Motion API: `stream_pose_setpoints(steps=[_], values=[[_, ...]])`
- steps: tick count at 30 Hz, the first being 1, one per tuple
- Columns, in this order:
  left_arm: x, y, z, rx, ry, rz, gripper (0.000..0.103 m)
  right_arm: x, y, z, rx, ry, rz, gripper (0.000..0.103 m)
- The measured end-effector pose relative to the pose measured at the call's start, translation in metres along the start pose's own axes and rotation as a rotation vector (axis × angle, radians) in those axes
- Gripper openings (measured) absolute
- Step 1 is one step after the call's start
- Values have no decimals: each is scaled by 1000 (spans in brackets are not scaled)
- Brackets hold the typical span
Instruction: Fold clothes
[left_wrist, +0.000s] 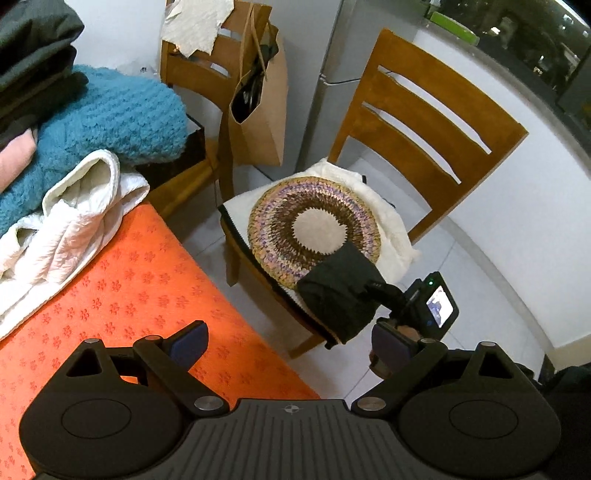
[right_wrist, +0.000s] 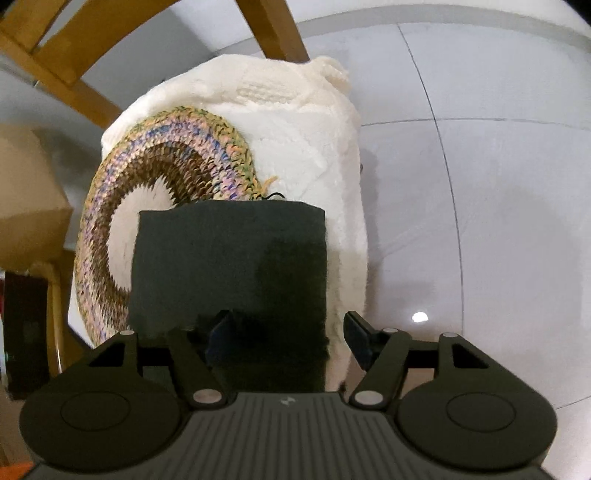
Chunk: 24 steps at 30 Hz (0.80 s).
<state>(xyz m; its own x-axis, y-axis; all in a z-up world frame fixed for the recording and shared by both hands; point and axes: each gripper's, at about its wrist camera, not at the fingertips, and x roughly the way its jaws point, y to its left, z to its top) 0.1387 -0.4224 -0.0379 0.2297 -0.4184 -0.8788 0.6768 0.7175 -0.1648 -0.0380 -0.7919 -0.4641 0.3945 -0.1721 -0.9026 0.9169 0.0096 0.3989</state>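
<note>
A folded dark garment (right_wrist: 229, 277) lies on the round crochet cushion (right_wrist: 110, 206) of a wooden chair (left_wrist: 436, 122). My right gripper (right_wrist: 288, 336) hangs over its near end, open. One finger sits above the cloth, while the other stands just off its right edge with a gap showing. In the left wrist view the same dark garment (left_wrist: 340, 295) rests at the front of the chair seat, with the right gripper's camera body (left_wrist: 436, 306) beside it. My left gripper (left_wrist: 290, 343) is open and empty above the edge of the orange-covered table (left_wrist: 147, 280).
A white quilted jacket (left_wrist: 74, 221) lies rumpled on the table's left, with a teal knit (left_wrist: 110, 114) and stacked dark clothes (left_wrist: 33, 55) behind it. A cream throw (right_wrist: 303, 140) covers the chair seat. A second chair with a paper bag (left_wrist: 262, 107) stands behind.
</note>
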Motion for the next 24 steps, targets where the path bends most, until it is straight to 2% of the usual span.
stream_pose_setpoints(steps=[6,11,16,24], values=[[-18,-14,-9,29,-25,-22,96,-45,11,3,-78,35,-43,72],[-42,-24,-23,47,-64,-25,100,-97,26,-3,-199,32,-29,81],[-67,-26,-39,48,-94,-24,103,-154,33,-15,-295,34,2,82],[-92,-25,-63,65,-80,-15,103,-242,35,-44,-432,37,10,84]])
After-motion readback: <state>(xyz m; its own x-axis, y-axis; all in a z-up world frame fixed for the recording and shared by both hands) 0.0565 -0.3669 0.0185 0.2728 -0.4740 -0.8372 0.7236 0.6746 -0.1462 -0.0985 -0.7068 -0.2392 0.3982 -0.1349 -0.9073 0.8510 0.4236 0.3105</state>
